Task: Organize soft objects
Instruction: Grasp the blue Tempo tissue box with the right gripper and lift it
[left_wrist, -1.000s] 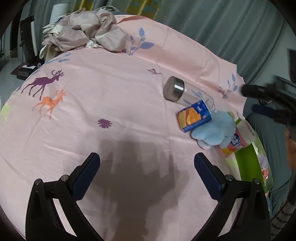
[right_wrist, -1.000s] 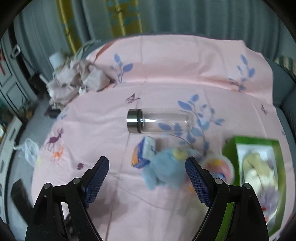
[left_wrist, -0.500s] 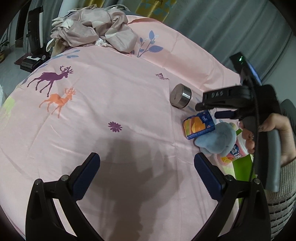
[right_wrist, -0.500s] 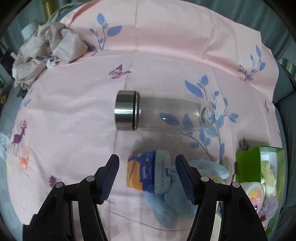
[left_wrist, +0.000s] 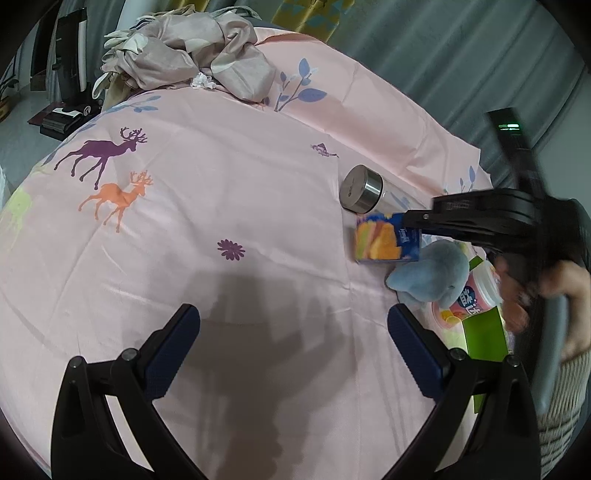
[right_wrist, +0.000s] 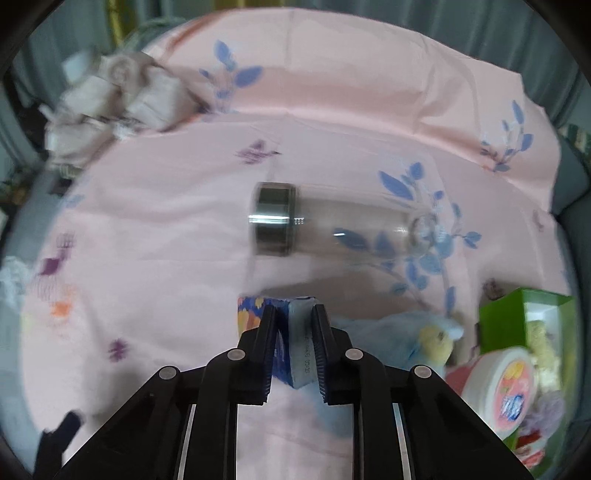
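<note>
Both right tongs (right_wrist: 293, 325) pads, just closing, clamp the juice carton (right_wrist: 300, 345).

Right gripper (right_wrist: 294, 334) fingers just closing tight on something; left gripper (left_wrist: 293, 343) spread wide.

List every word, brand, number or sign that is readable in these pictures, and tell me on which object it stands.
No text reads with certainty, so nothing can be quoted.
juice carton, blue face: a small white logo, too small to read.
juice carton, narrow side in the right wrist view: one row of small dark print, too blurred to read.
pink tub: white characters on a blue patch, too blurred to read.
</note>
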